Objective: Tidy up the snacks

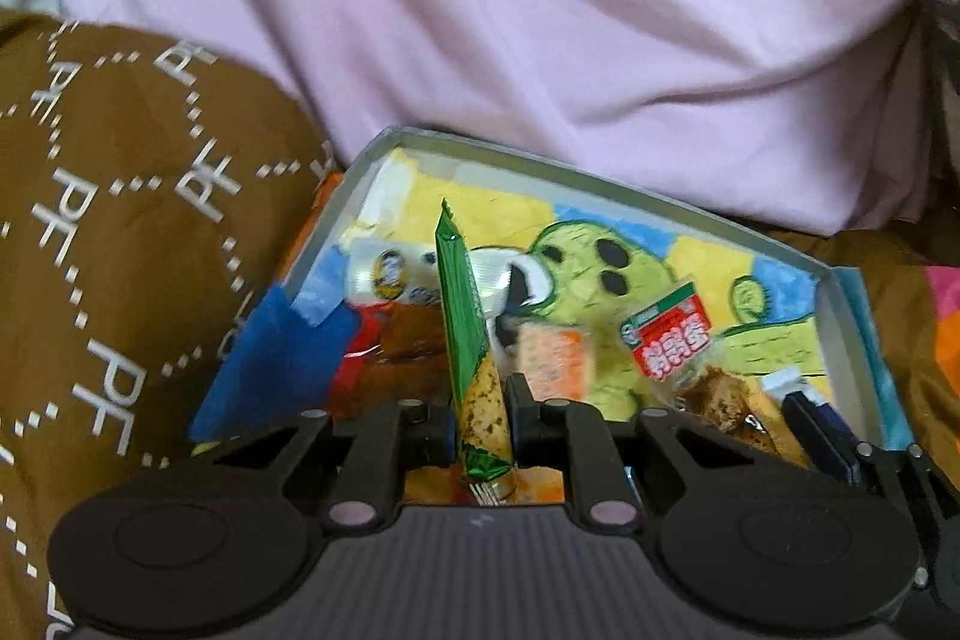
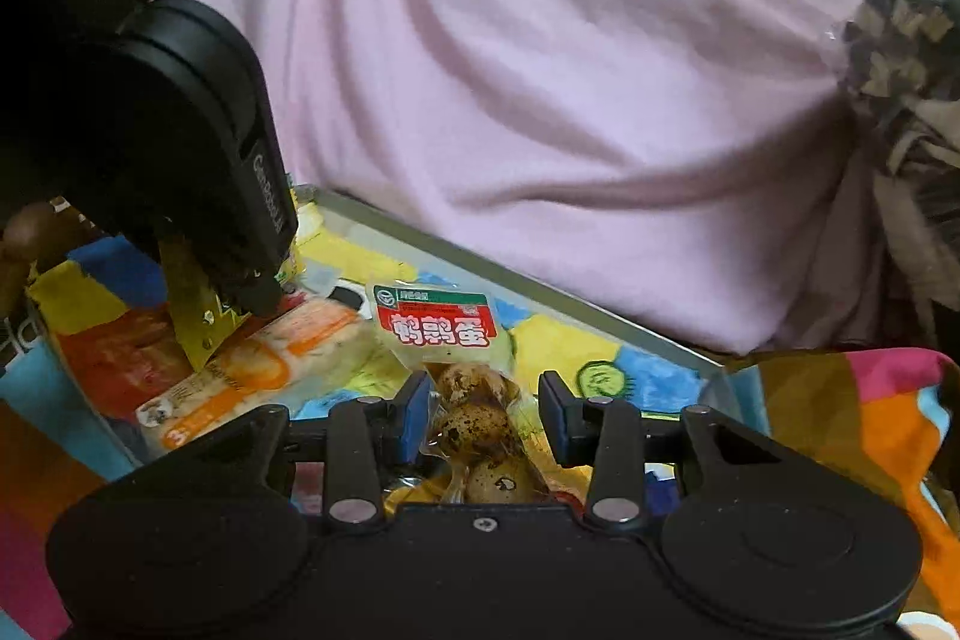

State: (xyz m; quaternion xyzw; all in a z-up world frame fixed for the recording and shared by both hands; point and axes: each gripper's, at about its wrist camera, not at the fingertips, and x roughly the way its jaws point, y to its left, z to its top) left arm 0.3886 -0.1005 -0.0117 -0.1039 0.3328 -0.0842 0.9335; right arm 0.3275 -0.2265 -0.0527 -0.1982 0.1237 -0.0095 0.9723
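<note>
A shallow box (image 1: 600, 178) with a cartoon drawing inside lies on the bedding, with several snack packets in it. My left gripper (image 1: 483, 418) is shut on a narrow green snack packet (image 1: 462, 316) that stands upright between its fingers. In the right wrist view the left gripper (image 2: 240, 286) hangs over the box's left end, and the packet (image 2: 198, 334) shows its yellow side. My right gripper (image 2: 486, 415) is open, its fingers either side of a clear quail-egg packet (image 2: 474, 424) with a red label (image 1: 672, 334). An orange-and-white packet (image 2: 288, 352) lies beside it.
A pink cloth (image 1: 540, 10) rises behind the box rim (image 2: 540, 286). Brown fabric printed with "PF" (image 1: 120, 220) bulges at the left. A clear plastic bag with dark contents (image 2: 900, 10) sits at the far right. Multicoloured fabric (image 2: 840, 400) lies under and right of the box.
</note>
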